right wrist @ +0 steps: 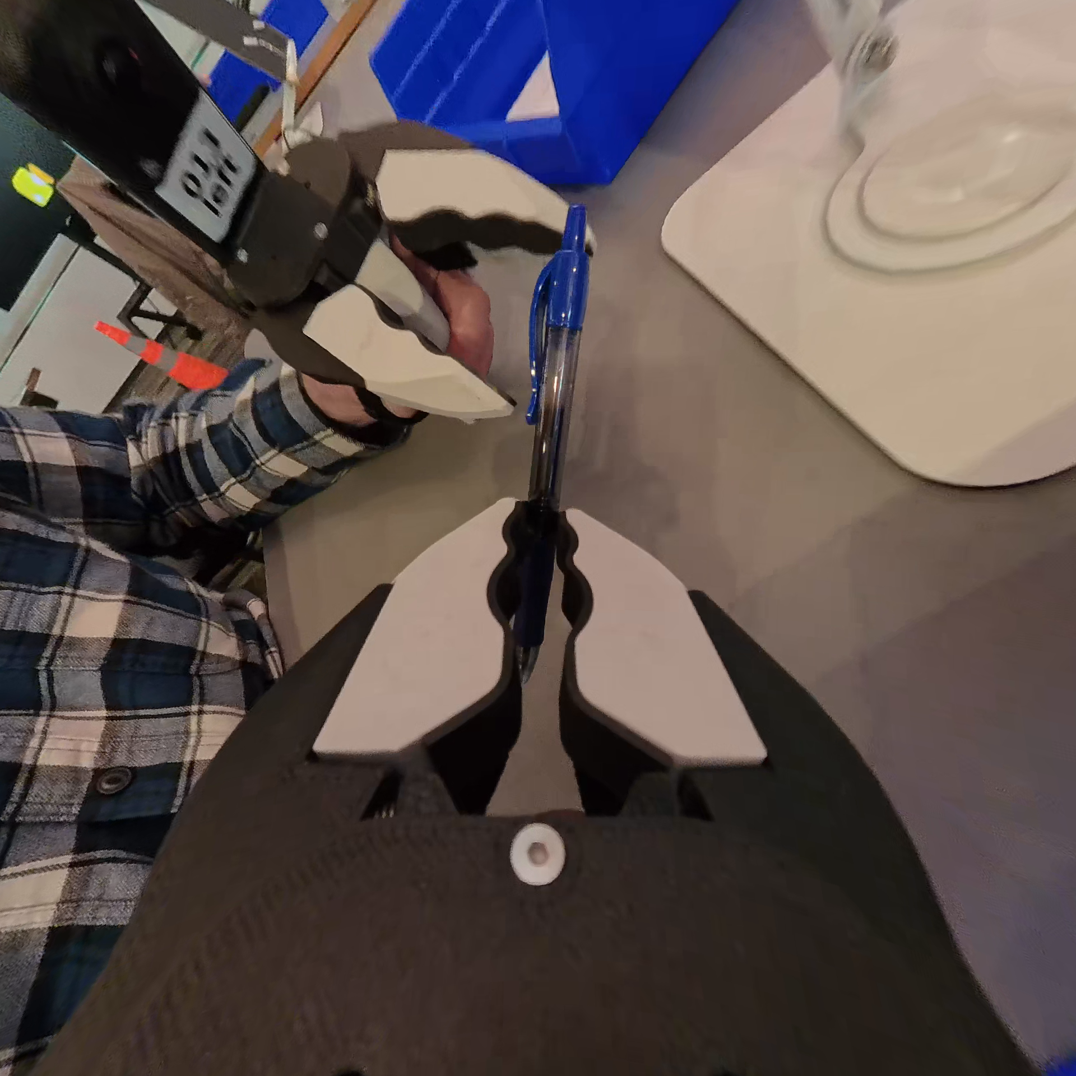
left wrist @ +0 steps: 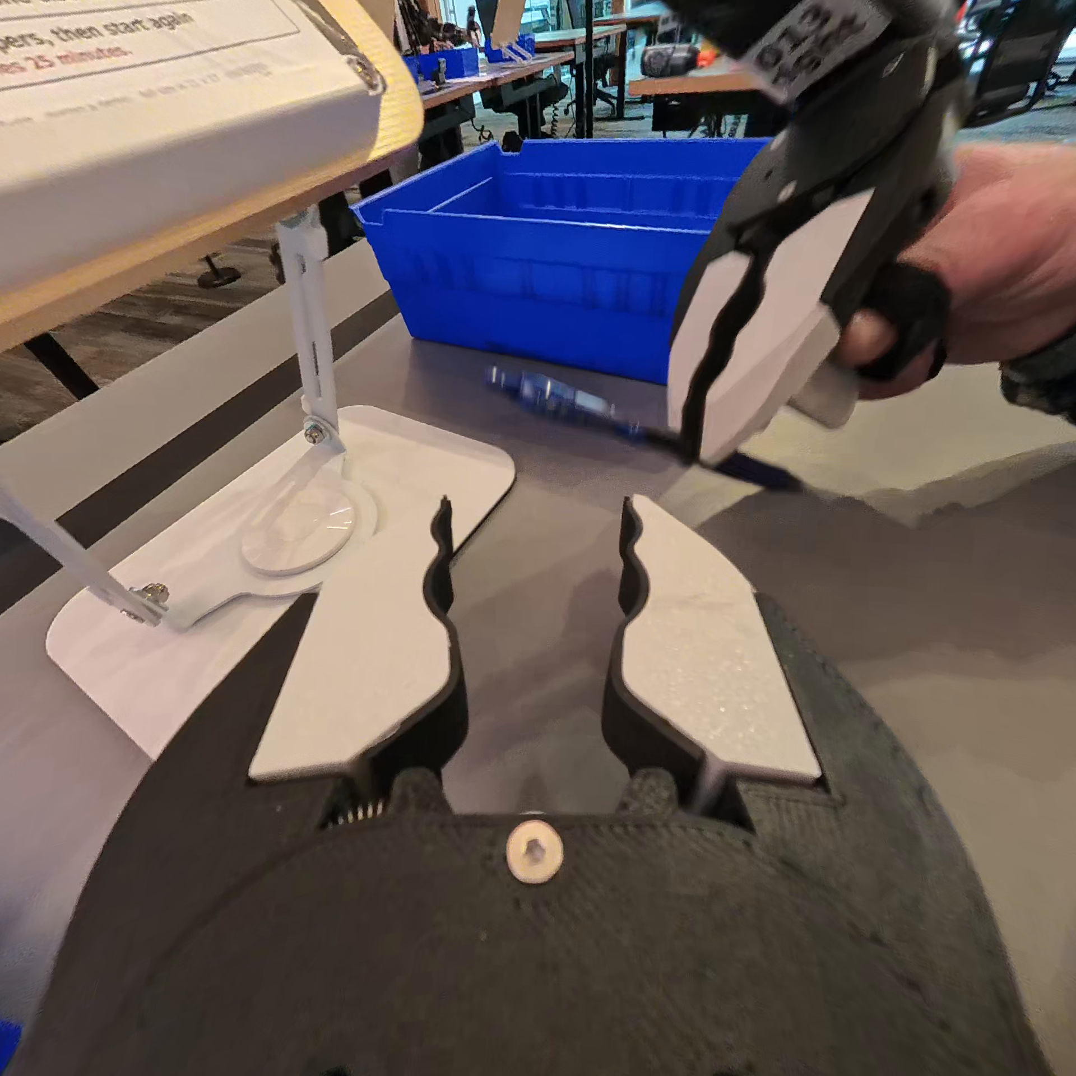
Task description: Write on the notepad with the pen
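Note:
My right gripper (right wrist: 538, 511) is shut on a blue pen (right wrist: 553, 361). The pads press on its dark grip, the tip points back toward the camera, and the clip end sticks out forward over the grey table (right wrist: 757, 582). The left wrist view shows the same gripper (left wrist: 693, 451) at the upper right with the blurred pen (left wrist: 559, 396) across its fingertips. My left gripper (left wrist: 537, 505) is open and empty above the table, short of the pen. Its white fingers (right wrist: 402, 361) show spread in the right wrist view. No notepad is in view.
A blue bin (left wrist: 553, 262) stands at the back of the table and also shows in the right wrist view (right wrist: 582, 87). A white stand base (left wrist: 174, 611) lies at the left and carries a tilted board with a printed sheet (left wrist: 174, 116). A person's plaid sleeve (right wrist: 116, 524) is at the left.

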{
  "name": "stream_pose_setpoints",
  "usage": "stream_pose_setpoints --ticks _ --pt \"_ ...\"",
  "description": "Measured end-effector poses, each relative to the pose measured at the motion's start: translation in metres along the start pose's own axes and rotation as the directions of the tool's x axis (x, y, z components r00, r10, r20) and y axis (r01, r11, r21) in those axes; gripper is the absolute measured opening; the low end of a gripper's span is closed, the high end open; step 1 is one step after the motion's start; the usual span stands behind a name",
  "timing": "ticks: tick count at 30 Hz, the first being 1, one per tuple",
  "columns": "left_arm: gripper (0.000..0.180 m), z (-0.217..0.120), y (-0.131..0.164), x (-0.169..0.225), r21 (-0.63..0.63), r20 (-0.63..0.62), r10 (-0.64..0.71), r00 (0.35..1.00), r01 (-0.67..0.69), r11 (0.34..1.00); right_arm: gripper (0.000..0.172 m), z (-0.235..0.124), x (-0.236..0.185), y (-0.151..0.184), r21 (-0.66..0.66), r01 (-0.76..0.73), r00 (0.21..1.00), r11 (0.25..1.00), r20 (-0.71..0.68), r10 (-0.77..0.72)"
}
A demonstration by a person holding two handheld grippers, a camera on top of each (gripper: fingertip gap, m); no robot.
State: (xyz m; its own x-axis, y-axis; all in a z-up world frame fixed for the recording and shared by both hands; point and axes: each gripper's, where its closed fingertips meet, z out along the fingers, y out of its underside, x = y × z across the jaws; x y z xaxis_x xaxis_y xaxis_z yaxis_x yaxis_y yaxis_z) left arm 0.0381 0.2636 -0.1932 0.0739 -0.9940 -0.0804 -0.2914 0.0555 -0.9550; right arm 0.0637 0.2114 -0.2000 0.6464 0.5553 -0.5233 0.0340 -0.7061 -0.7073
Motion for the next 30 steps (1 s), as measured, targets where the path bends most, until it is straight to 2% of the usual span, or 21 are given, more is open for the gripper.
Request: stream_pose_setpoints --ticks 5,8,11,13,18,26,27,29,30 --pt "0.049 -0.002 0.004 -0.005 -0.011 0.016 -0.021 1.0 0.021 1.0 0.01 -0.07 0.012 -0.044 0.167 0.059 0.987 0.984 -0.158 -0.032" --pt "0.048 0.0 0.007 -0.003 -0.024 0.01 -0.025 1.0 0.025 0.999 0.01 -0.121 0.041 -0.063 0.237 0.077 0.947 0.969 -0.32 0.003" --pt "0.044 0.003 0.012 -0.001 -0.049 0.01 -0.016 1.0 0.016 0.999 0.009 -0.162 0.091 -0.06 0.235 0.044 0.863 0.971 -0.499 0.081" --pt "0.044 0.004 0.014 -0.001 -0.058 0.01 -0.013 1.0 0.014 0.998 0.01 -0.176 0.123 -0.048 0.226 -0.018 0.816 0.974 -0.56 0.145" --pt "0.044 0.005 0.017 -0.003 -0.063 0.009 -0.026 1.0 0.027 0.998 0.01 -0.178 0.183 -0.007 0.129 -0.209 0.721 0.969 -0.649 0.242" --pt "0.044 0.007 0.02 -0.001 -0.075 -0.004 -0.033 0.999 0.033 0.997 0.01 -0.161 0.221 0.037 0.008 -0.445 0.649 0.896 -0.686 0.328" --pt "0.043 0.007 0.02 -0.001 -0.076 -0.007 -0.035 0.999 0.034 0.997 0.016 -0.162 0.224 0.036 0.03 -0.442 0.636 0.897 -0.695 0.336" --pt "0.043 0.006 0.02 -0.001 -0.078 -0.006 -0.033 0.999 0.032 0.996 0.04 -0.171 0.225 0.03 0.083 -0.414 0.605 0.906 -0.719 0.343" --pt "0.043 0.006 0.02 -0.001 -0.077 -0.005 -0.034 0.999 0.033 0.996 0.039 -0.175 0.22 0.023 0.108 -0.385 0.612 0.917 -0.714 0.341"
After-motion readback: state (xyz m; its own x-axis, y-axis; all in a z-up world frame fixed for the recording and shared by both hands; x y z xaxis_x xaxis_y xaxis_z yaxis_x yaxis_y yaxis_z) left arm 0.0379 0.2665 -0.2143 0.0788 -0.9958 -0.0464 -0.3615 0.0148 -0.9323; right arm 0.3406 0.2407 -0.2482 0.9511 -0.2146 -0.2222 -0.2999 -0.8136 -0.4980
